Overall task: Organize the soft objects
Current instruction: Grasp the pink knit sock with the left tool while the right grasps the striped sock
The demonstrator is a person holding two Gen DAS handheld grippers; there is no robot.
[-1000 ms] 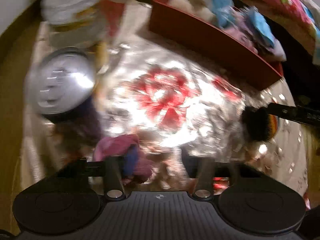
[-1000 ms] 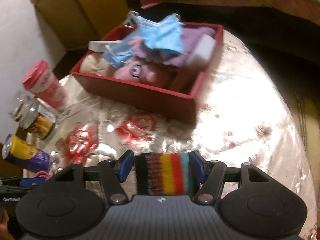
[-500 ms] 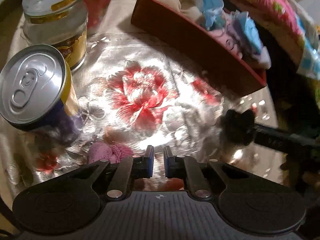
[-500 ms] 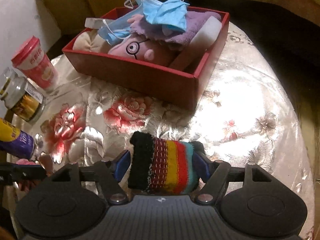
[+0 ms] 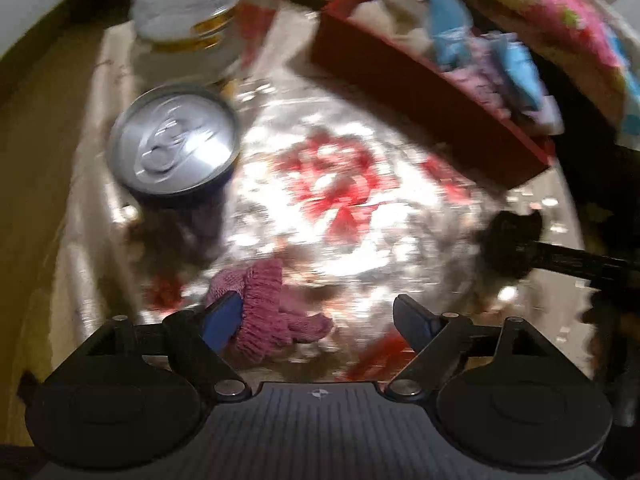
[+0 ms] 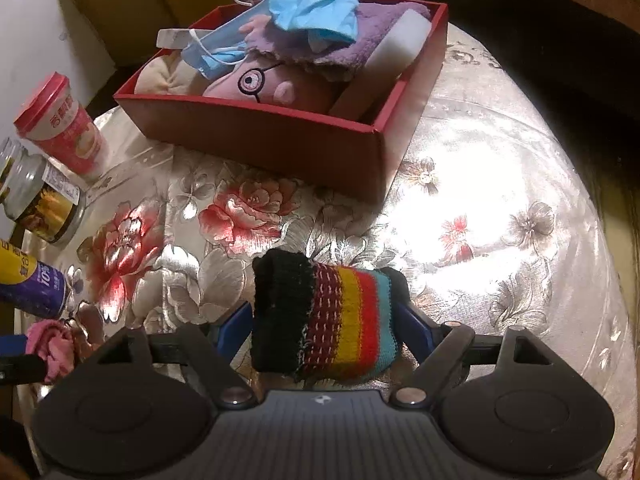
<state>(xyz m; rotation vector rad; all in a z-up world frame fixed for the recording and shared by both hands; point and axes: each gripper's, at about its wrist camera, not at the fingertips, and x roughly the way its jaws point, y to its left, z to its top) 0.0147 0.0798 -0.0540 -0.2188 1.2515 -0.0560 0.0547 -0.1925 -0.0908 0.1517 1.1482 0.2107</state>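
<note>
Change since half a second ago: the left gripper, then nearly pinched together, now stands spread wide; the right gripper's load sits higher and larger in its view, and the red box looks nearer.
Left gripper: released, holding nothing. Its left finger touches the pink knitted glove, which lies on the worktop more beside that finger than squarely between the two. I judge the spread is meant to take the glove's bulky cuff, and a small shift left would centre it.
Right gripper: clenched on a knitted glove with a black cuff and dark-red, yellow, red and teal stripes, gripped across its width so the soft knit bunches instead of slipping.
Destination: the shallow red cardboard box sits ahead of the right gripper, well apart from the striped glove. It already holds blue face masks, a purple fleecy cloth, a pink plush toy with stitched glasses and a white block, so soft things are evidently gathered there.
Hard items: a silver-topped drink can with a purple and yellow body, a clear glass jar with a yellow label and a pink-lidded paper cup stand together at the far left, away from the box, apparently left out as not soft.
Writing: the can shows "10%" in the right view; the cup bears pale characters too small to read; the jar label is illegible.
Progress: two gloves remain outside the box.
</note>
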